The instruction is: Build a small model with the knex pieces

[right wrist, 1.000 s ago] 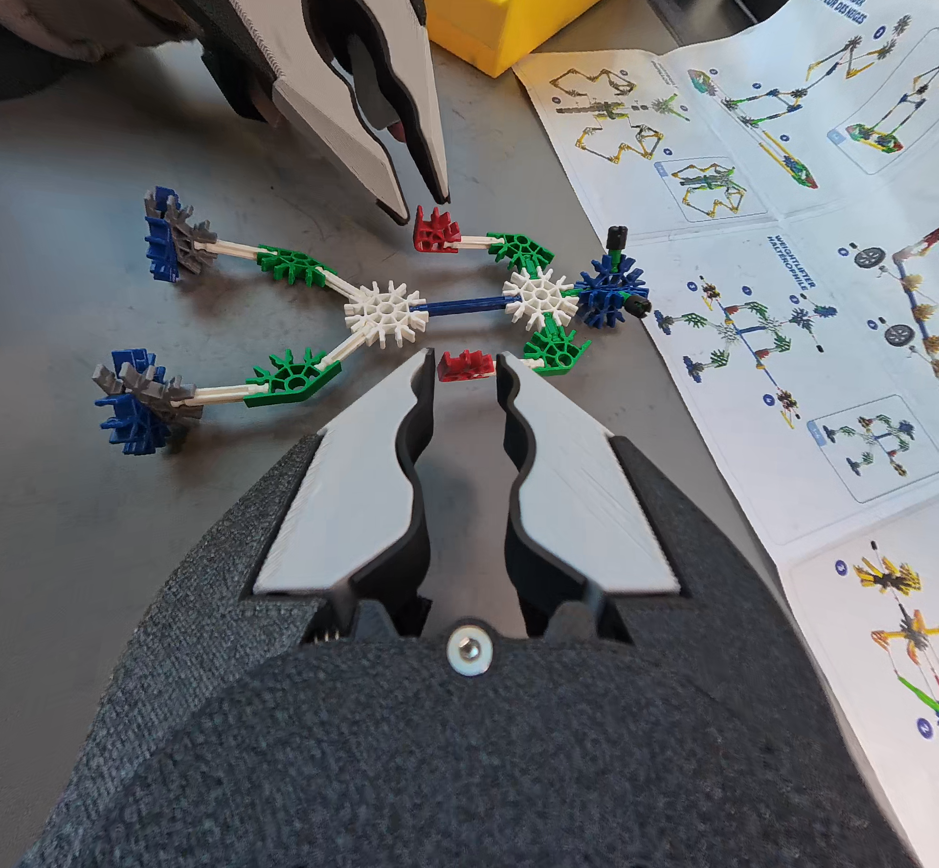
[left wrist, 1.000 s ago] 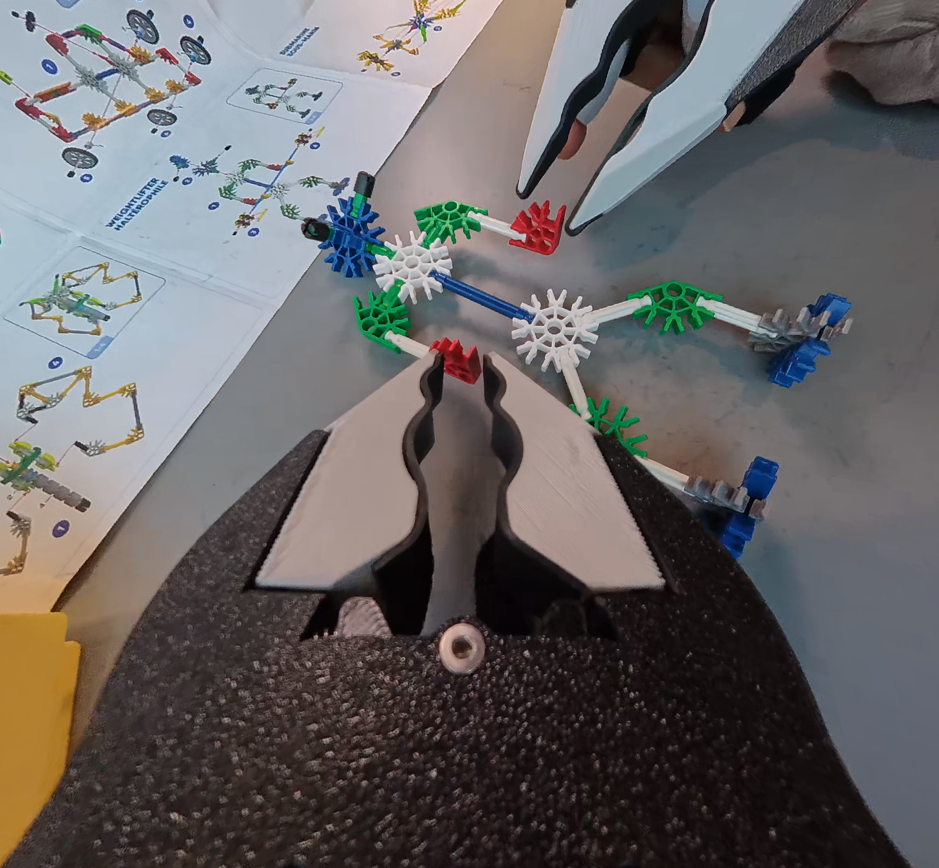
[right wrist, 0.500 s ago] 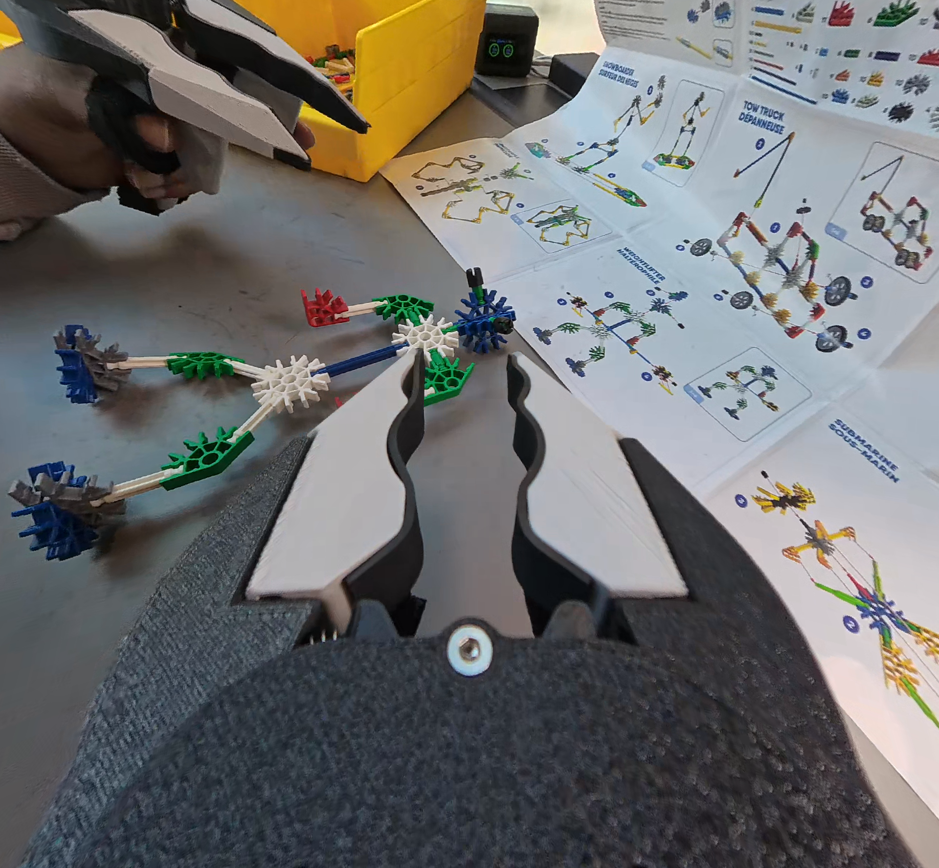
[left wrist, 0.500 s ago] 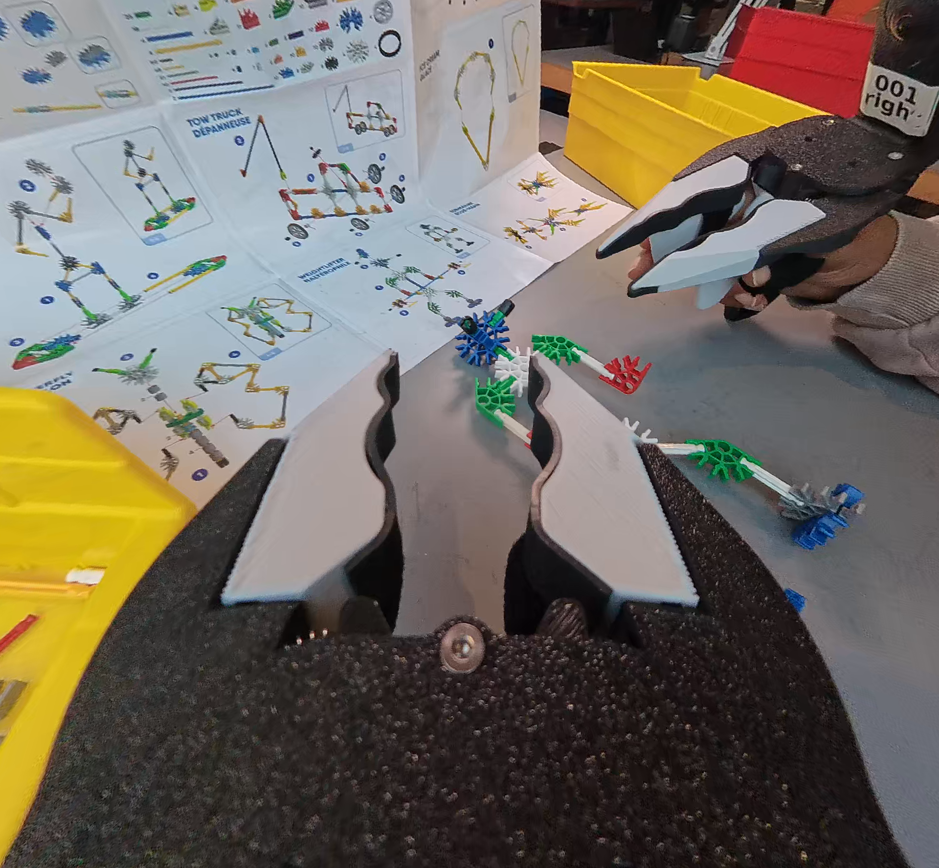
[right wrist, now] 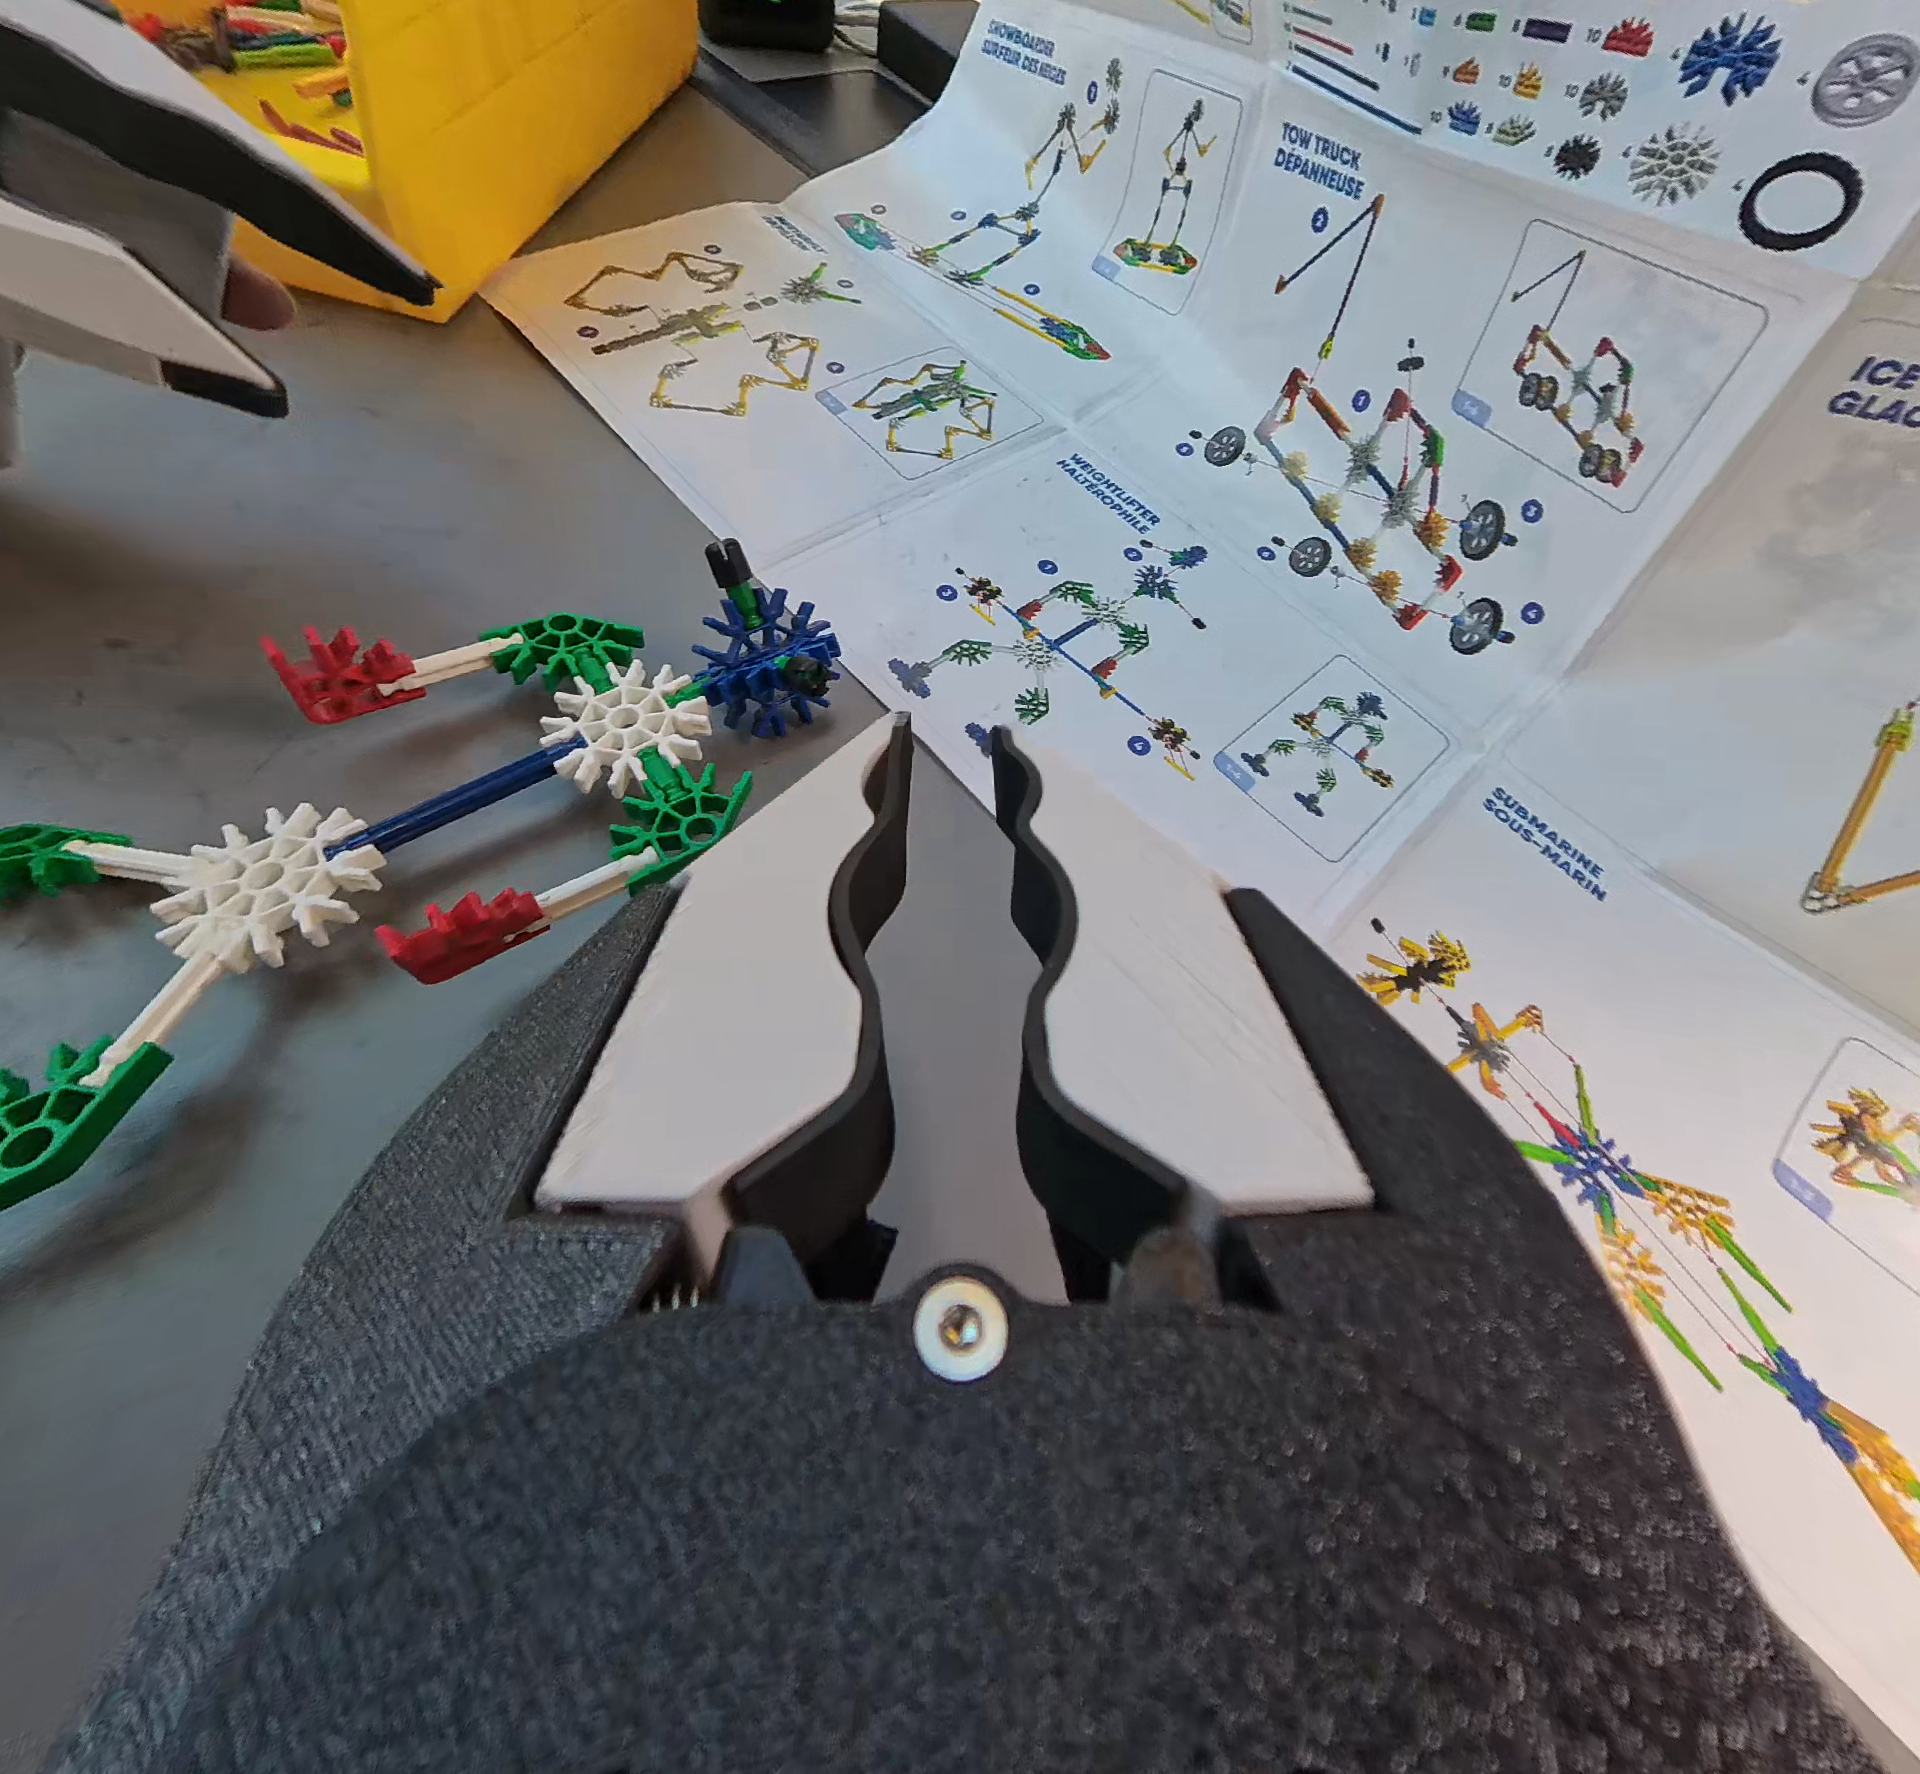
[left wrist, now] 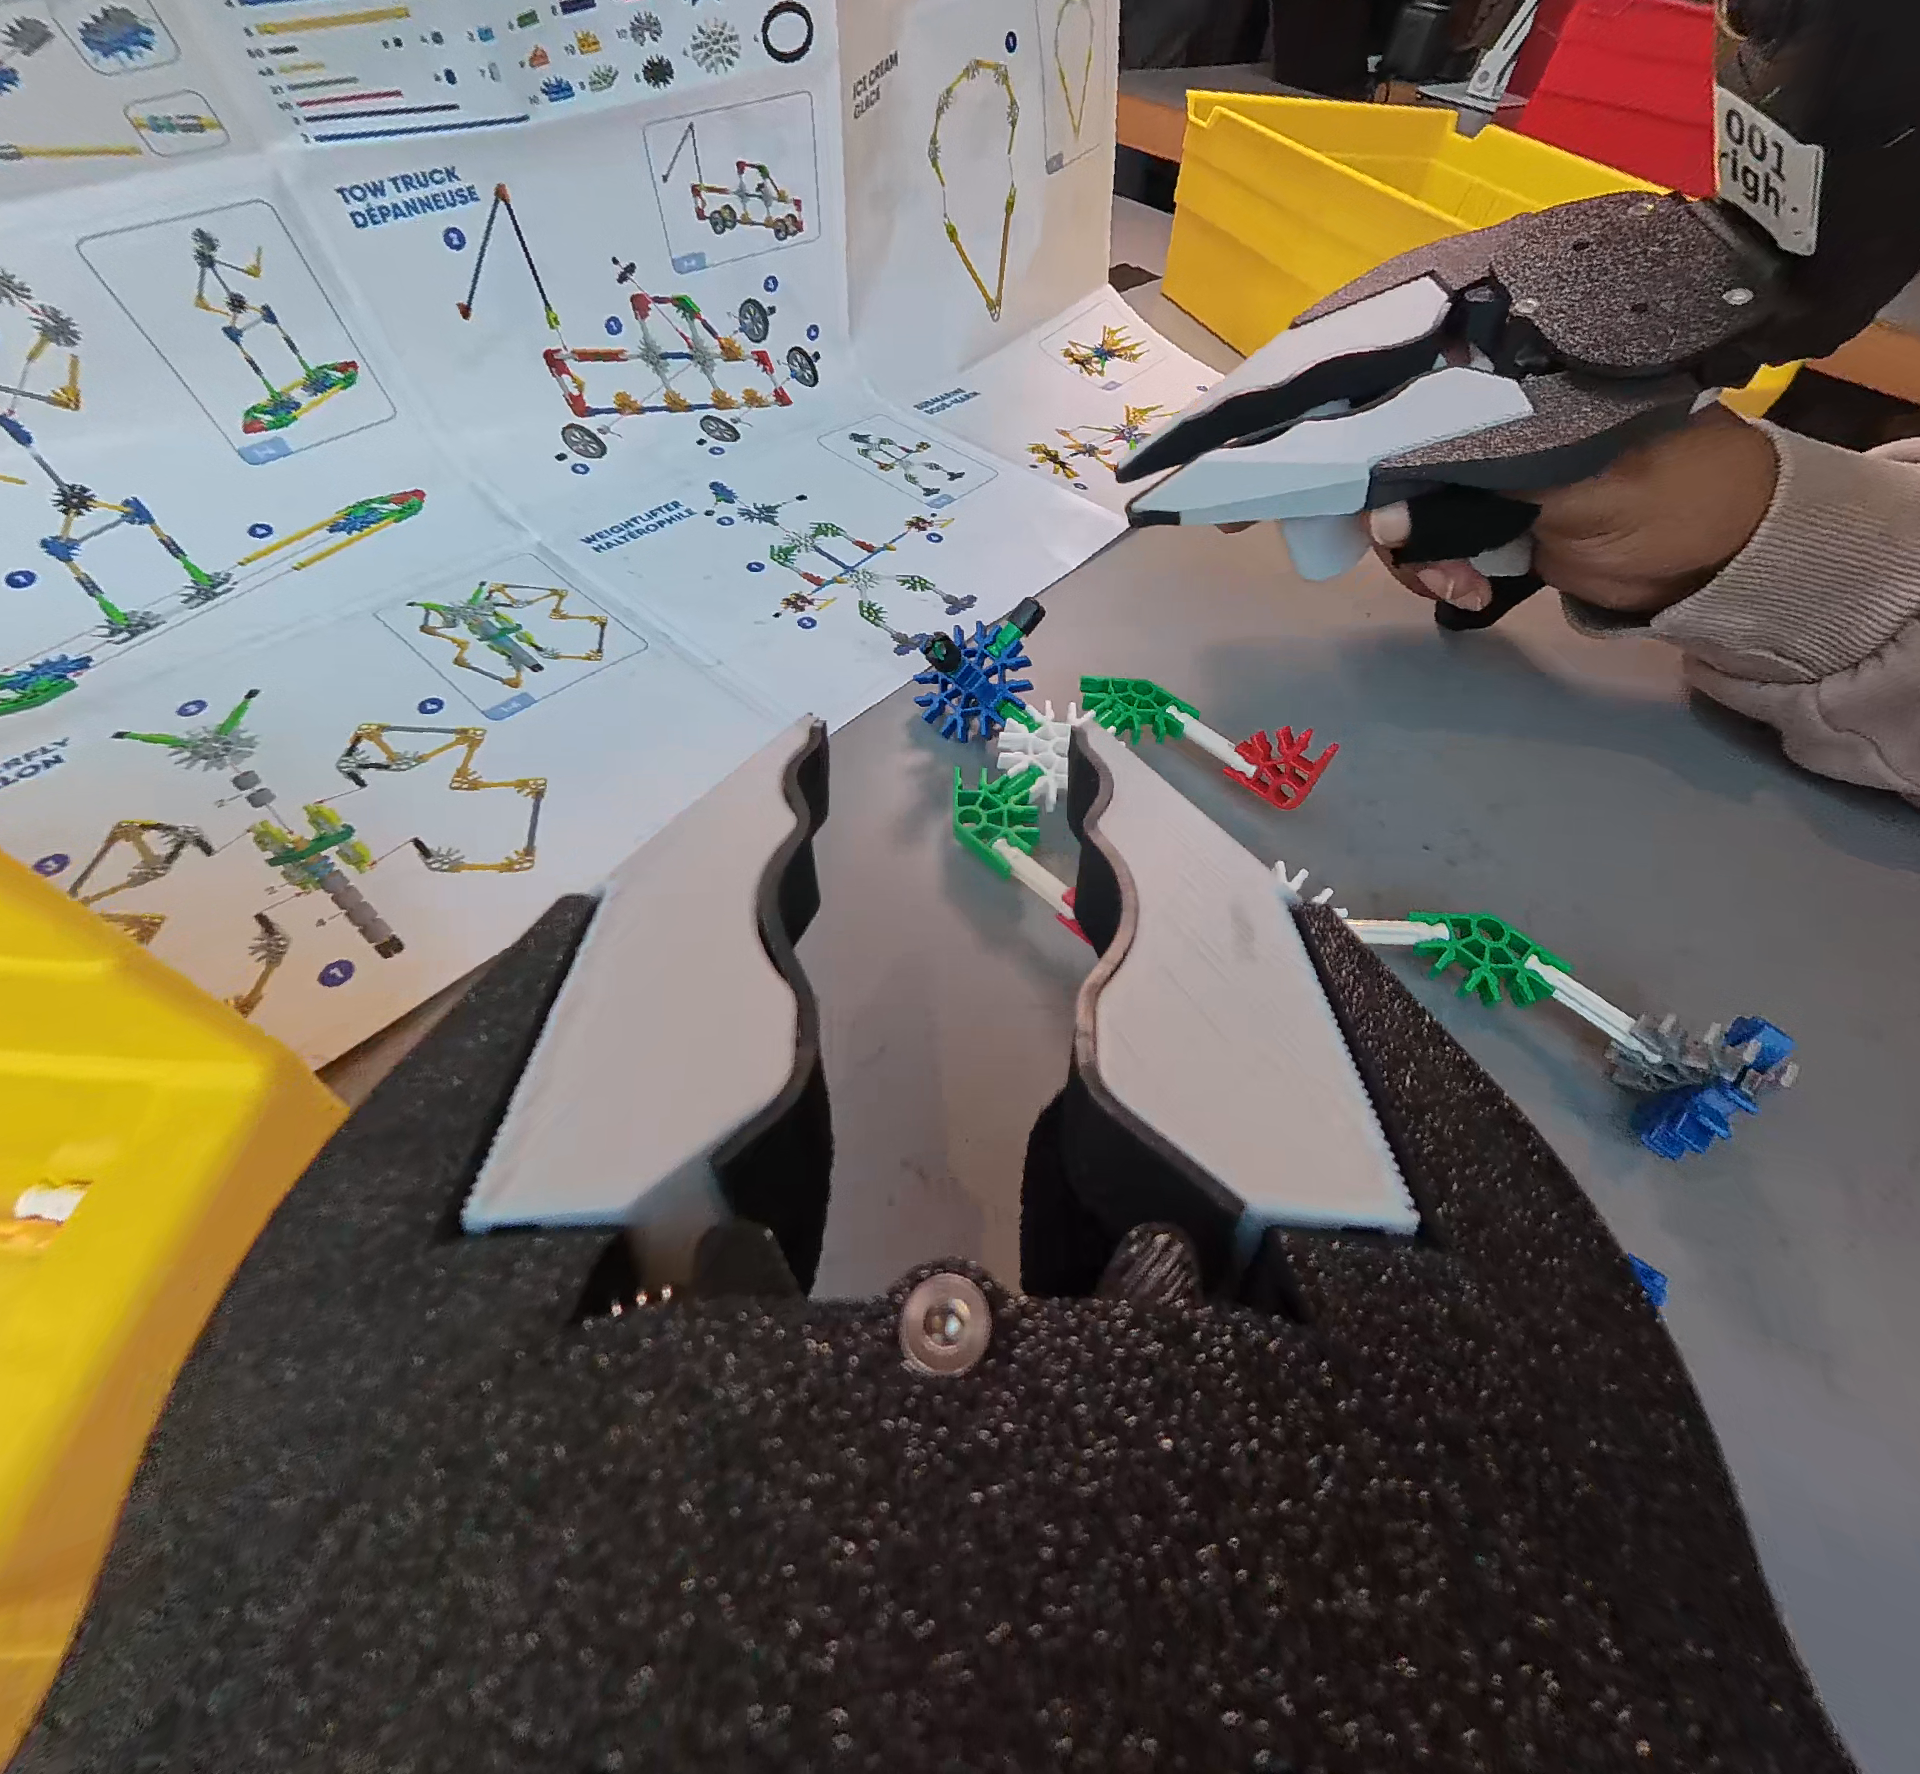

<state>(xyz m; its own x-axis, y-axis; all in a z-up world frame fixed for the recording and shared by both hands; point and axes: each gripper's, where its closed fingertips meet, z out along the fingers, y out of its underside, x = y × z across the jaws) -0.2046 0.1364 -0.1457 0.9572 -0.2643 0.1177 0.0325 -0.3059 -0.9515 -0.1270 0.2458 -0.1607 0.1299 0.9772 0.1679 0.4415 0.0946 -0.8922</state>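
To the left of the left gripper [left wrist: 945, 737] a yellow plastic bin [left wrist: 104, 1153] is seen, and ahead and to the left a large white folded instruction sheet [left wrist: 416, 477] is spread out and propped up. The fingers of this gripper are spread wide, and nothing is held between them. Just ahead of its tips, slightly to the right, a flat rod-and-connector toy figure [left wrist: 1039, 748] lies on the grey table [left wrist: 1558, 789], joined into one piece and touched by neither tool. Part of it is hidden behind the right-hand finger.

Farther ahead and to the right, the right gripper [left wrist: 1127, 493] is held above the table, its fingers only narrowly parted and empty. From that gripper's own camera, the figure lies ahead and to the left.

On the figure can be counted two white snowflake connectors [right wrist: 623, 722], two red connectors [right wrist: 338, 670], four green connectors [right wrist: 566, 649], one blue snowflake connector [right wrist: 764, 664] and one blue rod [right wrist: 457, 805]. Two yellow bins are seen, and one red bin [left wrist: 1621, 62] behind.
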